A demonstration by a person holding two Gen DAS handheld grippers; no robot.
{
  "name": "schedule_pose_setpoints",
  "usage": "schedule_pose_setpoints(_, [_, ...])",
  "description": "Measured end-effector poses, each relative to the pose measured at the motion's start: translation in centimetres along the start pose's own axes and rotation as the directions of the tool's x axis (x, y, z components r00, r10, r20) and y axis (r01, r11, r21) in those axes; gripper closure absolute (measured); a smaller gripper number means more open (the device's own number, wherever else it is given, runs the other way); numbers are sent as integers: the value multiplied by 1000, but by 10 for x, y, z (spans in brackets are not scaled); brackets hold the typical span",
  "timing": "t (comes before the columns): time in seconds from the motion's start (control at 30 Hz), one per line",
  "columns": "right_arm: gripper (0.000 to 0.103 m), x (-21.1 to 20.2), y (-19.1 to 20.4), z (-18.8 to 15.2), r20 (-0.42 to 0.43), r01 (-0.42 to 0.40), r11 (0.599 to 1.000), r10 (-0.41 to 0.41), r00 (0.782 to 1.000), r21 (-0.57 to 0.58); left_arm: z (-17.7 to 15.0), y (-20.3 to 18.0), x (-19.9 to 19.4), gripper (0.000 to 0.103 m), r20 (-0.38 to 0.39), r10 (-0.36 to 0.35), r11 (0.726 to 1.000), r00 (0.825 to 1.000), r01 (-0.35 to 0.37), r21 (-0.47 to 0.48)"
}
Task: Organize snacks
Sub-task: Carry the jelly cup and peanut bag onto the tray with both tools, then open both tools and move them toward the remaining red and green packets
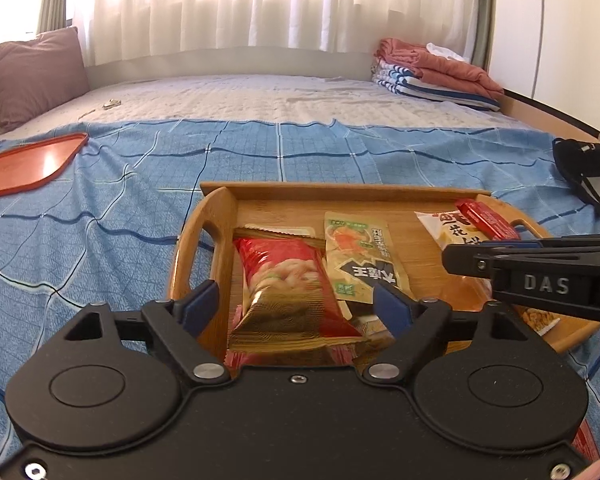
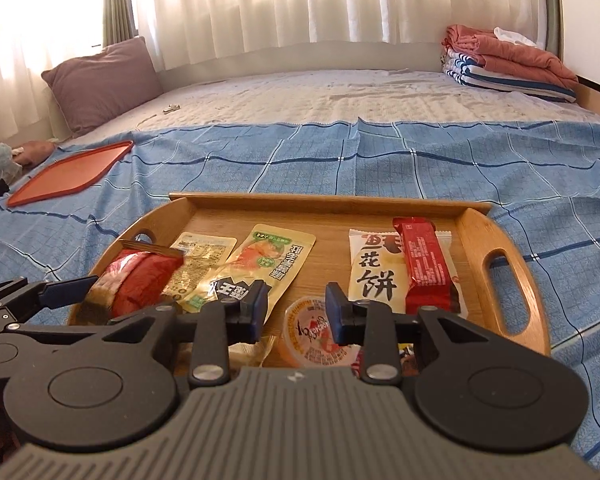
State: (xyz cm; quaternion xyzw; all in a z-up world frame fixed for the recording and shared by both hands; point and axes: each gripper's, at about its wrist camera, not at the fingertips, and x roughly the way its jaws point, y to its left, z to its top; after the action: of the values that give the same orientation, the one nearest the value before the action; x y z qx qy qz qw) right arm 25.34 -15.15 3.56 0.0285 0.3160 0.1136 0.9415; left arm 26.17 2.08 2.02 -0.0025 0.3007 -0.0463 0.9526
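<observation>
A wooden tray (image 1: 340,194) (image 2: 500,236) lies on the blue checked bedspread and holds several snack packets. My left gripper (image 1: 296,304) is open, its fingers on either side of a red and gold snack bag (image 1: 288,292) at the tray's left end; that bag also shows in the right wrist view (image 2: 140,280). My right gripper (image 2: 296,308) is open just above an orange jelly cup (image 2: 312,336). A beige-green packet (image 1: 358,256) (image 2: 260,268), a white packet with black characters (image 2: 374,272) and a red bar (image 2: 426,264) lie flat in the tray.
An orange-red flat tray (image 1: 28,164) (image 2: 68,172) lies on the bedspread at the far left. A mauve pillow (image 2: 104,80) sits at the back left and folded towels (image 2: 512,64) at the back right. A black item (image 1: 588,172) lies at the right edge.
</observation>
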Motion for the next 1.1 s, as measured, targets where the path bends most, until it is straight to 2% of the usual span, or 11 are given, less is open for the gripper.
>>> schedule_pose_setpoints(0.07, [65,-7,-3,-2,3,-3,1000,3,1000,1,0,-1,-4,15,-2,-3,1000,1000,3,4])
schedule_pose_setpoints(0.2, [49,-23,-10,-5,5,-10,1000,10,1000,3,-2,-5,-16,13,2,-5,1000,1000,5,26])
schedule_pose_setpoints(0.33, [47,-41,-13,-8,12,-15,1000,15,1000,-3,-3,-7,-32,11,3,-3,999,1000,3,36])
schedule_pose_setpoints(0.7, [28,-95,-16,-32,25,-15,999,17,1000,-44,-23,-15,-101,6,12,-63,998,998,62,21])
schedule_pose_setpoints(0.9, [23,-119,-28,-56,9,9,998,-9,1000,-57,-47,-22,-134,5,3,-104,995,995,104,14])
schedule_pose_setpoints(1.1, [21,-131,-42,-80,-26,29,998,-30,999,-49,-72,-39,-154,4,0,-139,990,990,139,35])
